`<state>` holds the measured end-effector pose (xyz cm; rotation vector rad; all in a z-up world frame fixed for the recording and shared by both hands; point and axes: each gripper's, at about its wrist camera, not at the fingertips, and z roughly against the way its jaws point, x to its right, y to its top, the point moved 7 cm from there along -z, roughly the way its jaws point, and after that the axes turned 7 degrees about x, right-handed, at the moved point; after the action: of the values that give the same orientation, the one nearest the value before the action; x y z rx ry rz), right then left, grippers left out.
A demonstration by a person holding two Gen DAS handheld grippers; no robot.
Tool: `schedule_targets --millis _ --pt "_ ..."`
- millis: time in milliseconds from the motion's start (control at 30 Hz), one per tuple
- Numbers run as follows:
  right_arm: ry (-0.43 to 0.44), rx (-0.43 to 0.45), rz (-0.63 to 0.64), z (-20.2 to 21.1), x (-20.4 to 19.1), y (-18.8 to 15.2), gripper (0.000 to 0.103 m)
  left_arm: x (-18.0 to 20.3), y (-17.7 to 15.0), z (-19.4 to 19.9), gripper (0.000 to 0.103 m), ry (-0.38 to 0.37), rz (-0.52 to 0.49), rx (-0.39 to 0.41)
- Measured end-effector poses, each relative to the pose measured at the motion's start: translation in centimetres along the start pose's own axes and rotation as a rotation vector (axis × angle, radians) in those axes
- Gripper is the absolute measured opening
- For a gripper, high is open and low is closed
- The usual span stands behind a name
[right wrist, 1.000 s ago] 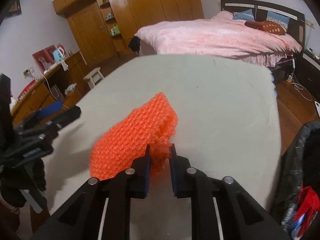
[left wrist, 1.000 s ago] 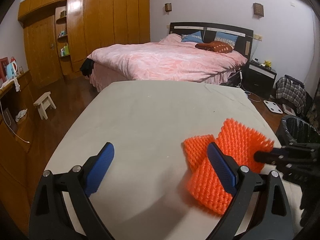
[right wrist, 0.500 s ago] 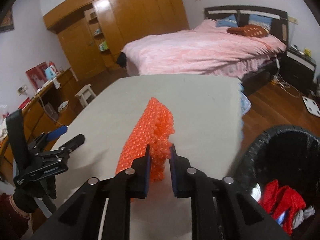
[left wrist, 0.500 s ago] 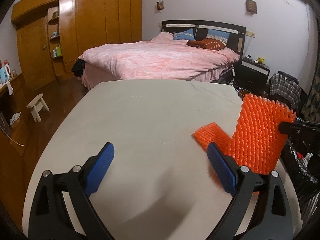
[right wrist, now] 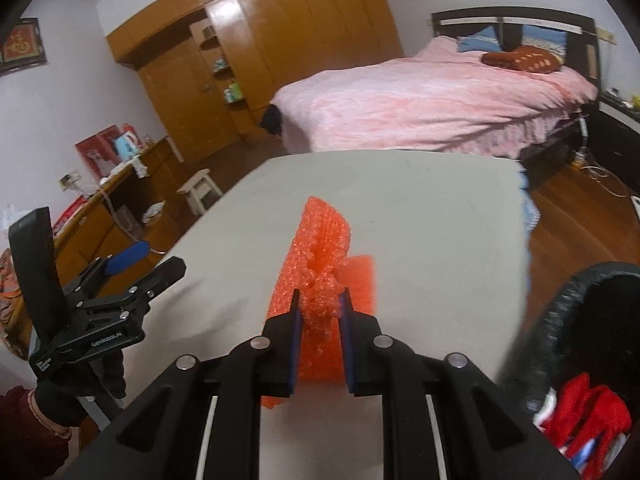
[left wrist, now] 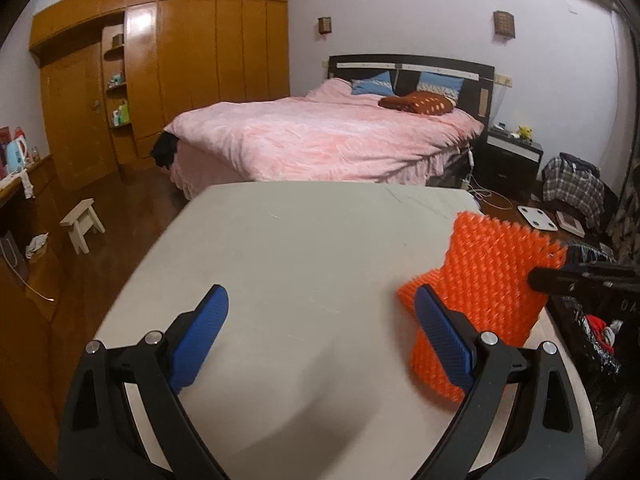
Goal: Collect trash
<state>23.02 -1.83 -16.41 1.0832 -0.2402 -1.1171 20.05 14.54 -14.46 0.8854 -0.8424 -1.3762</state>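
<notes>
My right gripper (right wrist: pixel 319 300) is shut on an orange foam net sheet (right wrist: pixel 320 264) and holds it lifted over the right part of the white table (right wrist: pixel 420 216). The sheet also shows in the left wrist view (left wrist: pixel 488 280), hanging from the right gripper's fingers (left wrist: pixel 576 278) near the table's right edge. My left gripper (left wrist: pixel 320 320) is open and empty above the table's near middle; it also shows in the right wrist view (right wrist: pixel 140 260). A black-lined trash bin (right wrist: pixel 580 320) with red trash inside stands right of the table.
A pink bed (left wrist: pixel 320 140) stands beyond the table. A small white stool (left wrist: pixel 82 224) and a wooden counter (left wrist: pixel 24 200) are on the left. Wooden wardrobes line the back wall. A scale (left wrist: pixel 536 218) and bags lie on the floor to the right.
The right gripper has lifted the orange foam sheet off the table and carried it right, toward the bin. The left gripper has stayed open above the table.
</notes>
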Motion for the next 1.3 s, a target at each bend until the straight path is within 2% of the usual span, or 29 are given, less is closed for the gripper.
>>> schedule_targets --millis 167,200,233,300,433,533,867,1300 --pt "0.069 -0.027 -0.001 -2.6 -2.4 -0.4 0.017 -1.5 -0.1 0.7 0.092 0.026 0.020 0.000" --pt "0.074 -0.034 0.008 -3.0 -2.8 -0.6 0.023 -1.7 -0.1 0.7 0.092 0.029 0.020 -0.003" --pt "0.054 -0.044 0.027 -3.8 -3.0 -0.8 0.038 -1.9 -0.3 0.7 0.092 0.032 0.020 -0.008" --pt "0.023 -0.064 0.059 -4.7 -2.8 -1.2 0.052 -2.3 -0.7 0.4 0.092 0.040 0.026 -0.023" --pt "-0.059 -0.072 0.075 -5.0 -0.9 -2.0 0.070 -2.4 -1.3 -0.1 0.092 0.032 0.037 -0.041" --pt "-0.096 -0.064 0.047 -4.2 1.0 -2.0 0.077 -1.6 -2.0 -0.8 0.092 0.012 0.022 -0.060" --pt "-0.194 -0.048 -0.030 -1.8 5.9 -2.0 0.084 2.6 -4.0 -3.6 0.092 -0.080 -0.008 -0.125" --pt "-0.219 -0.024 -0.031 -1.5 6.7 -1.3 0.084 6.3 -5.5 -6.5 0.092 -0.144 -0.017 -0.187"
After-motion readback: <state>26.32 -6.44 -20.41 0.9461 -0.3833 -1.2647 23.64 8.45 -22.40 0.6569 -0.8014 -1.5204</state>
